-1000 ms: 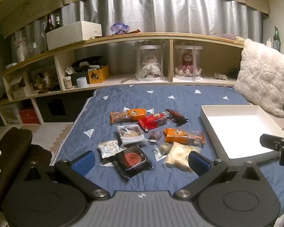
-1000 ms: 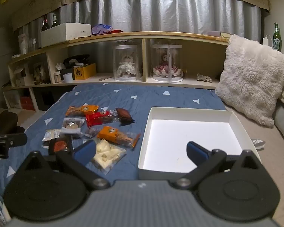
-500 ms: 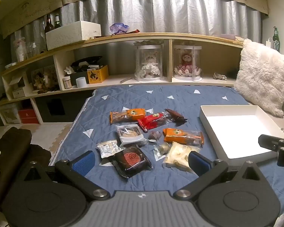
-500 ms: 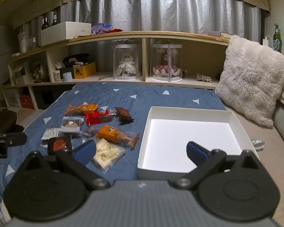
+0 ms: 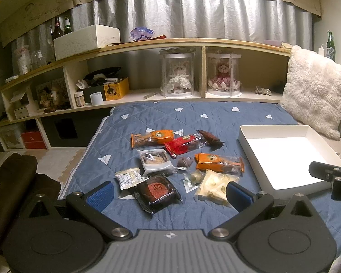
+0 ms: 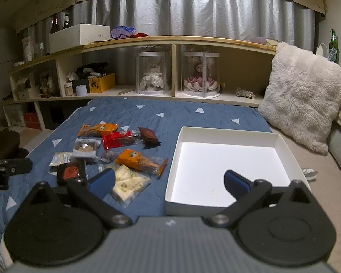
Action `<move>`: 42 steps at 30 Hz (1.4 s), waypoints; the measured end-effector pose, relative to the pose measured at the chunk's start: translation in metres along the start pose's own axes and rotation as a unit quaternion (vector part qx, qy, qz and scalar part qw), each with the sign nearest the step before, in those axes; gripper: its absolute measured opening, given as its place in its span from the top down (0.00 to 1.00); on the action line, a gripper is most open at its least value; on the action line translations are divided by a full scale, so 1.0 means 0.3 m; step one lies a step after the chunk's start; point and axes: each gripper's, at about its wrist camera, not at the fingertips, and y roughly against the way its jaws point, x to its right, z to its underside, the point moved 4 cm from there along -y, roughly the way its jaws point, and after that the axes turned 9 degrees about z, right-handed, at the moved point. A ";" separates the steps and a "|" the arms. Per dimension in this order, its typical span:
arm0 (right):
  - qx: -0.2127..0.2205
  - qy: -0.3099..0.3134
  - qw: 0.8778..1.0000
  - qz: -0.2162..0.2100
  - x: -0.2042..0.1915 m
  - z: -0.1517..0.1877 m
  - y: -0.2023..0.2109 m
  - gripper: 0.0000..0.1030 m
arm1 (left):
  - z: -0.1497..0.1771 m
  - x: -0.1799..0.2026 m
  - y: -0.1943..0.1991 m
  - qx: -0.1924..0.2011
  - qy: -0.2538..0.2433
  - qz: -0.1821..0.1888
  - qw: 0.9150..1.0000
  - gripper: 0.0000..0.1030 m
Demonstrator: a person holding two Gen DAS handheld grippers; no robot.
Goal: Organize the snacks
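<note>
Several wrapped snacks lie scattered on a blue quilt [image 5: 147, 118]: two orange packs [image 5: 151, 137] [image 5: 218, 162], a red pack [image 5: 184, 144], a dark round cake [image 5: 156, 190], a pale bag [image 5: 216, 182]. An empty white box [image 5: 282, 134] sits to their right. My left gripper [image 5: 169, 193] hangs open just short of the dark cake, holding nothing. In the right wrist view my right gripper [image 6: 169, 180] is open over the near edge of the white box [image 6: 227, 134], with the pale bag [image 6: 129, 182] by its left finger.
A long wooden shelf [image 5: 193, 43] with two doll cases, boxes and bottles runs behind the quilt. A fluffy white pillow [image 5: 316, 88] leans at the right. Dark folded cloth [image 5: 13, 177] lies on the floor at the left. A foil wrapper [image 6: 309, 173] rests beside the box.
Both views have shifted only slightly. The snacks and the box have not moved, and both grippers stay open.
</note>
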 end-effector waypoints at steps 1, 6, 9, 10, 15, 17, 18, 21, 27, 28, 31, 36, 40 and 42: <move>0.000 0.000 1.000 0.000 0.000 0.000 0.000 0.01 | 0.000 0.000 0.000 0.000 0.000 0.000 1.000 0.00; -0.001 0.001 1.000 0.000 0.002 0.002 0.000 0.01 | 0.000 0.000 0.000 0.000 0.000 0.000 1.000 0.00; -0.001 0.001 1.000 0.000 0.002 0.003 -0.001 0.01 | 0.000 0.000 0.000 0.000 0.000 0.000 1.000 0.00; -0.001 0.002 1.000 0.001 0.001 0.002 -0.001 0.01 | 0.000 0.000 0.000 0.000 0.000 0.000 1.000 0.00; -0.001 0.002 1.000 0.001 0.001 0.001 -0.002 0.01 | 0.000 0.000 0.000 -0.001 0.000 0.000 1.000 0.00; -0.002 0.003 1.000 0.001 0.001 0.001 -0.002 0.01 | 0.000 0.000 0.000 -0.001 0.000 0.000 1.000 0.00; -0.002 0.003 1.000 0.001 0.001 0.001 -0.003 0.01 | 0.000 0.000 0.000 -0.001 0.000 0.000 1.000 0.00; -0.002 0.003 1.000 0.001 0.001 0.001 -0.002 0.01 | 0.000 0.000 0.000 -0.001 0.000 0.000 1.000 0.00; -0.002 0.004 1.000 0.001 -0.001 0.003 -0.001 0.01 | 0.000 0.000 0.000 -0.001 0.000 0.000 1.000 0.00; -0.002 0.004 1.000 0.001 0.001 0.004 -0.001 0.01 | 0.000 0.000 0.000 -0.001 0.000 0.000 1.000 0.00; -0.002 0.004 1.000 0.001 0.001 0.004 0.000 0.01 | 0.000 0.000 0.000 -0.001 0.000 0.000 1.000 0.00; -0.002 0.005 1.000 0.001 0.000 0.003 0.000 0.01 | 0.000 0.000 -0.001 -0.001 0.001 0.000 1.000 0.00; -0.002 0.007 1.000 0.000 -0.004 0.017 -0.010 0.01 | 0.000 0.000 0.000 0.000 0.000 0.000 1.000 0.00; -0.002 0.007 1.000 0.000 0.000 0.020 -0.010 0.01 | 0.000 0.000 0.000 -0.001 0.000 0.000 1.000 0.00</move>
